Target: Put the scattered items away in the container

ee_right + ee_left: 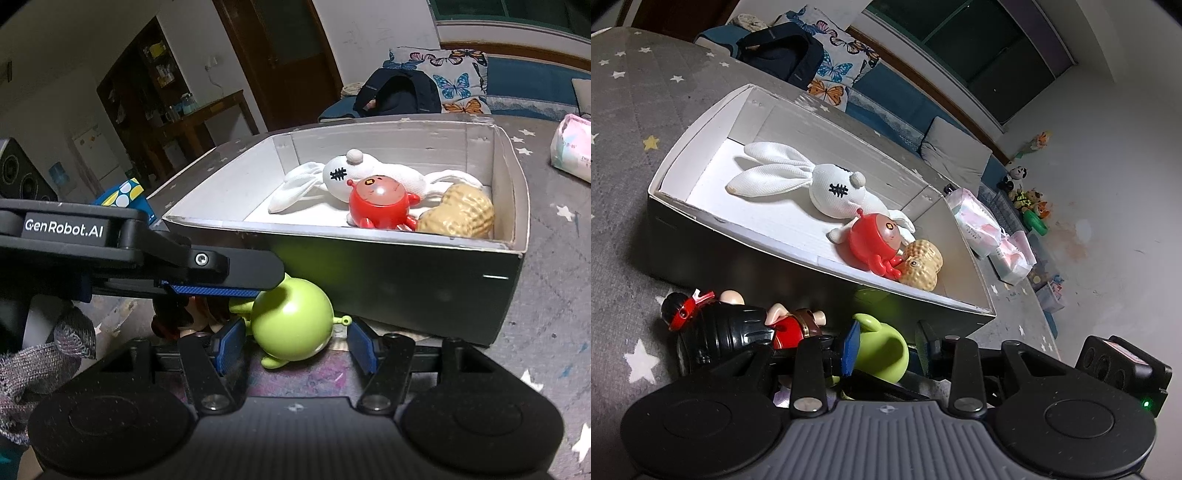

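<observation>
LEFT WRIST: box holds rabbit, red toy, peanut; green toy and figure outside; left gripper grip indeterminate | RIGHT WRIST: right gripper spread around green toy, right pad clear; figure mostly hidden.

There is 1 box. Inside it lie 3 toys: 1 white cloth rabbit, 1 red round figure and 1 peanut-shaped toy. Outside the box, on the mat, there are 2 more toys: 1 green round figure and 1 doll in black and red. I count 2 soft packs of tissues beside the box, and 1 butterfly cushion behind.
</observation>
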The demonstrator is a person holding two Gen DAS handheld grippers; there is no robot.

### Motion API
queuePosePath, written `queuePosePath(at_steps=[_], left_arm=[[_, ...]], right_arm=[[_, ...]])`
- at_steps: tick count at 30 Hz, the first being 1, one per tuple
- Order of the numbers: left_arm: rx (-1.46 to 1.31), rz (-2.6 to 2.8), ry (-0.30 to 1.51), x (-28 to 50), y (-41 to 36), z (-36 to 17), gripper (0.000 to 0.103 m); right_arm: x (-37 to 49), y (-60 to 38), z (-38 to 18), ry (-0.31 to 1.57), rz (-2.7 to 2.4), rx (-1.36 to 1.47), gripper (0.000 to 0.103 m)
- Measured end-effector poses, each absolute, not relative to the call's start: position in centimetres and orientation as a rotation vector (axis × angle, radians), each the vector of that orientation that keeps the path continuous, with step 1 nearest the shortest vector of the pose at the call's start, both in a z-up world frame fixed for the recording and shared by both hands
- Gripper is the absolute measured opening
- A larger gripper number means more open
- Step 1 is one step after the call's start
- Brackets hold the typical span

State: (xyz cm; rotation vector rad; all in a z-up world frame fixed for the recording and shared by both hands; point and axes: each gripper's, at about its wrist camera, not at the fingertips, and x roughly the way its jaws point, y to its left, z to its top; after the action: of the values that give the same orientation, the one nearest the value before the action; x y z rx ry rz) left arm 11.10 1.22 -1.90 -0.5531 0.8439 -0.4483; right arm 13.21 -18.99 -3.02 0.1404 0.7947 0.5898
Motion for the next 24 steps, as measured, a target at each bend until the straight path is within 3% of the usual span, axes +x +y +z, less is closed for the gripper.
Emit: queuePosePath(at_steps=[17, 19, 24], left_arm=[[-0.545, -0.455, 0.857, 10.9, 0.8, -1.8, 0.035], [-0.545, -0.463, 0.864, 10.9, 0.6, -1.8, 0.035], [-0.537, -0.479, 0.881, 10.8, 0.0, -2.0, 0.035]], right_arm=[[13.0, -19.6, -2.5, 0.788, 0.586, 0.161, 0.057], [12.9, -19.8, -2.4, 0.787, 0.589, 0.161, 0.049], [12.8, -20.3, -2.6, 0.797, 0.584, 0.167, 0.049]])
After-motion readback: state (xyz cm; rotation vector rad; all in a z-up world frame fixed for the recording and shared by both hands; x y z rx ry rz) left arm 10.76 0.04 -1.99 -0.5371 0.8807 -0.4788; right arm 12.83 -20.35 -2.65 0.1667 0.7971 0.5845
